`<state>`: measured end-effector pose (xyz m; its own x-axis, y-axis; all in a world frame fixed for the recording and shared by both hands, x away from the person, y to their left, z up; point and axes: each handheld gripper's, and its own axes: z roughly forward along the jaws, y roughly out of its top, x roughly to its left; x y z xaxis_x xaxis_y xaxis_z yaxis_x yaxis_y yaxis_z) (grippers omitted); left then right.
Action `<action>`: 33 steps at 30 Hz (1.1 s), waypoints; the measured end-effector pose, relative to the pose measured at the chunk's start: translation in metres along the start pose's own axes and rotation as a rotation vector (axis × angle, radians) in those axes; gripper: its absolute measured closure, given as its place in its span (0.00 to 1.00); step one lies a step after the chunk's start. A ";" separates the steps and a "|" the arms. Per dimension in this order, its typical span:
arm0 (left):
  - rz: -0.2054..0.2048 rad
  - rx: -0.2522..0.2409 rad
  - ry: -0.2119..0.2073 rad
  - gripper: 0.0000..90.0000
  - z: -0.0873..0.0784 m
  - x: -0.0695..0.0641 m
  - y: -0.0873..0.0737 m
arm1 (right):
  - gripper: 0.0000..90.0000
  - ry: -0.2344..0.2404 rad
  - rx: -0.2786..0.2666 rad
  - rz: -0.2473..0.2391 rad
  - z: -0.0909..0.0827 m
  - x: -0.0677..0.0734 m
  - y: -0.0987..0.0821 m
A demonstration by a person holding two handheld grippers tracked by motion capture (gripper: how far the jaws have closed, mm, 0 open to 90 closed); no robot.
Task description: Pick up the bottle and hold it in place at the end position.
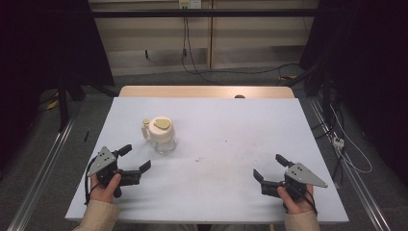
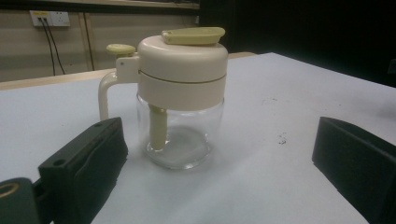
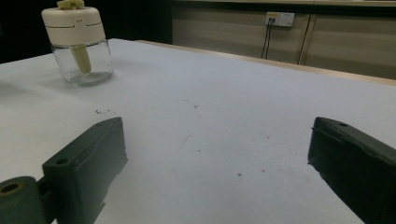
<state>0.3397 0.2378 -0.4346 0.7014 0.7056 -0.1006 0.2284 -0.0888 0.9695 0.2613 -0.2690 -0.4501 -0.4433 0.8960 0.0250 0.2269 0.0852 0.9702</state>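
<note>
Both my jaws wide open, empty. Left gripper (image 1: 136, 160) near jar (image 1: 161, 135), upright on tabletop (image 1: 231, 144); right gripper (image 1: 268, 166) well apart. Risk: glass slick, top-heavy w/ lid (image 2: 183, 70); off-centre pinch could tip it.

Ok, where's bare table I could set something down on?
Most of the white table is free: the whole right half beyond the right gripper, and the middle strip between it and the left gripper. The only occupied patch is rear left, where the cream-lidded clear glass jar stands.
</note>
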 end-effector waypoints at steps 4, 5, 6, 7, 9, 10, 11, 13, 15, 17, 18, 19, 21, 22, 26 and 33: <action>0.008 -0.001 0.004 0.03 0.002 -0.001 0.001 | 0.04 0.001 -0.001 0.000 0.000 0.001 0.000; 0.008 -0.002 0.006 0.02 0.003 -0.001 0.001 | 0.04 -0.001 -0.001 -0.002 0.000 0.001 0.001; 0.009 -0.002 0.007 0.02 0.003 -0.001 0.001 | 0.04 -0.002 -0.002 -0.004 0.000 0.001 0.001; 0.008 0.000 0.006 0.02 0.004 -0.001 0.001 | 0.04 -0.002 -0.002 -0.005 0.000 0.001 0.001; 0.002 -0.001 0.009 0.02 0.005 -0.002 0.001 | 0.04 -0.002 -0.003 -0.003 0.000 0.001 0.001; 0.003 -0.001 0.012 0.02 0.006 -0.002 0.001 | 0.04 -0.004 -0.004 -0.003 0.000 0.001 0.001; -0.002 -0.001 0.016 0.02 0.007 -0.002 0.002 | 0.04 -0.004 -0.004 -0.001 0.000 0.001 0.001; -0.005 -0.006 0.026 0.02 0.009 -0.003 0.003 | 0.04 -0.008 -0.002 -0.002 0.000 0.001 0.001; -0.007 -0.008 0.030 0.02 0.010 -0.003 0.003 | 0.04 -0.007 -0.003 -0.001 0.000 0.001 0.001; -0.009 -0.009 0.042 0.02 0.013 -0.003 0.005 | 0.04 -0.008 -0.005 -0.001 0.000 0.001 0.002; -0.017 -0.002 0.068 0.02 0.016 -0.003 0.006 | 0.04 -0.007 -0.007 -0.001 0.001 0.001 0.002; -0.014 0.004 0.077 0.02 0.018 -0.003 0.006 | 0.04 -0.007 -0.007 -0.001 0.001 0.001 0.002; -0.019 0.007 0.085 0.03 0.019 -0.003 0.006 | 0.04 -0.006 -0.007 -0.003 0.001 0.001 0.002; -0.023 0.014 0.093 0.03 0.022 -0.003 0.006 | 0.04 -0.008 -0.008 -0.001 0.000 0.001 0.002; -0.031 0.035 0.109 0.03 0.031 -0.003 0.008 | 0.04 -0.009 -0.010 0.003 0.000 0.001 0.002; -0.045 0.052 0.133 0.03 0.042 -0.004 0.008 | 0.04 -0.013 -0.013 0.004 -0.001 0.000 0.002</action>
<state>0.3672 0.2052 -0.4354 0.5948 0.7963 -0.1100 0.2948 -0.0888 0.9514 0.2609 -0.2697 -0.4483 -0.4311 0.9019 0.0255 0.2172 0.0764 0.9731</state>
